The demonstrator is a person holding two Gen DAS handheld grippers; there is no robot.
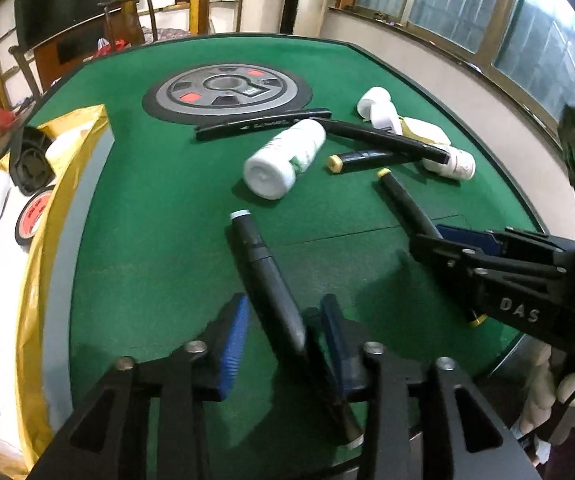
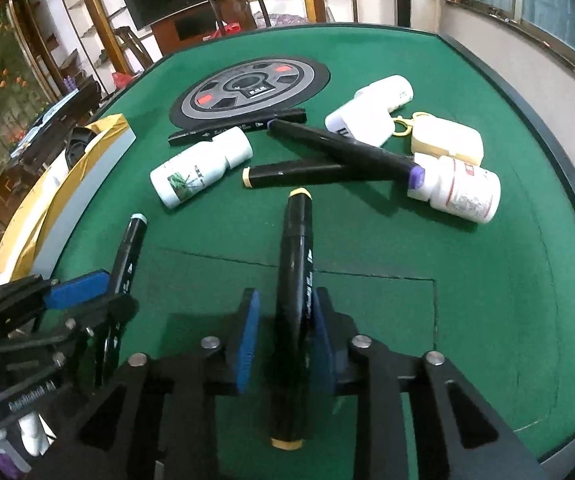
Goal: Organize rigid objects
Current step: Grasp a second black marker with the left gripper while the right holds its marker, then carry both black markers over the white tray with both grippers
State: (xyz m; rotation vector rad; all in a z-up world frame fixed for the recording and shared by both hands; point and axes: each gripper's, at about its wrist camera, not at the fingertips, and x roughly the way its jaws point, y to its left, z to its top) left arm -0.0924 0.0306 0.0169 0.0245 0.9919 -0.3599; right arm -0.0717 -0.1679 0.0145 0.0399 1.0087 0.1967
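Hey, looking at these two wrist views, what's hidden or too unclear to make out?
- Left wrist view: the near end of the white-capped marker passes behind the left gripper; whether both pads press it is unclear.
- Left wrist view: the gold box is cut off by the picture's left edge, its contents partly hidden.
- Right wrist view: print on the red-labelled bottle is too small to read.
- Right wrist view: the purple-capped marker covers part of the marker beneath.

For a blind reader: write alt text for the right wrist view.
The right gripper closes on a black marker over a green table. Beyond lie more markers and white bottles; the left gripper holds another marker at left.
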